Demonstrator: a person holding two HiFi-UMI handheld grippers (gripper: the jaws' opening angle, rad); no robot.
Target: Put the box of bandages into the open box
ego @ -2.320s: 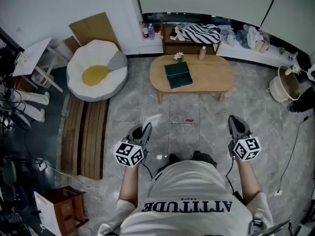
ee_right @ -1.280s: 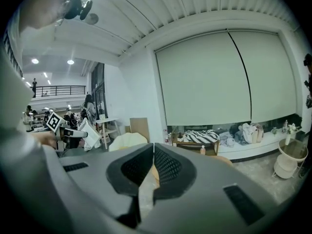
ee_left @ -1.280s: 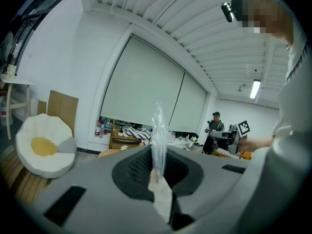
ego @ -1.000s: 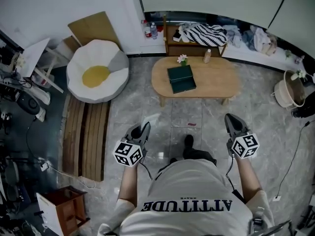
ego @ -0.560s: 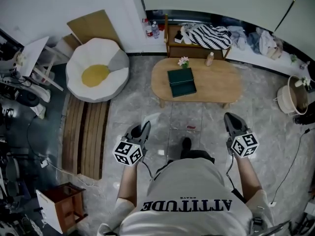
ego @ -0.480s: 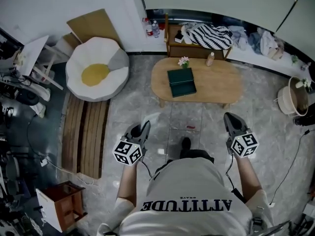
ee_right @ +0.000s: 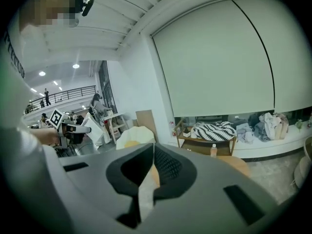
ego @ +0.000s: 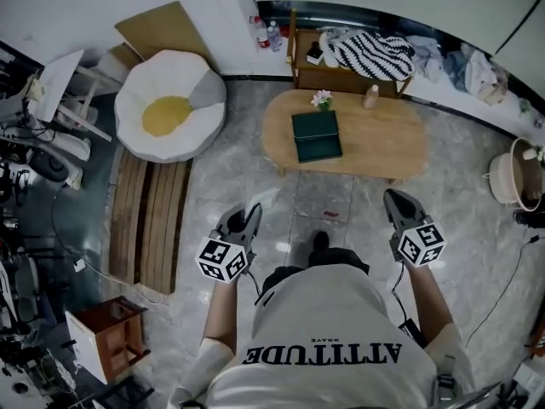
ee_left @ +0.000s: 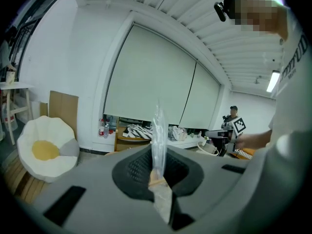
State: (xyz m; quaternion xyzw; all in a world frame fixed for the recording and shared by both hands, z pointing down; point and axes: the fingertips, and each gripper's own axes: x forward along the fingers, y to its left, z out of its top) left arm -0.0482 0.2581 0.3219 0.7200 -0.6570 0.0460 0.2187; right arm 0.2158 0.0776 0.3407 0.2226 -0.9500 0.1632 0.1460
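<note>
Short of the wooden table [ego: 383, 139], left hand-held gripper [ego: 249, 214] and right hand-held gripper [ego: 394, 200] are both closed

Too small in the head view to tell whether the dark green box [ego: 317, 136] on the desk [ego: 383, 143] lies open or shut. Cut off there by the right edge: the pale basket [ego: 509, 174]. Hidden under the torso: the legs, all but one dark shoe [ego: 319, 241]. Hidden behind the left tool [ee_left: 157, 130] in the left gripper view: nearly all of the desk. Blocked likewise by the right tool [ee_right: 152, 147] in its own view, all but the desk's right end.
</note>
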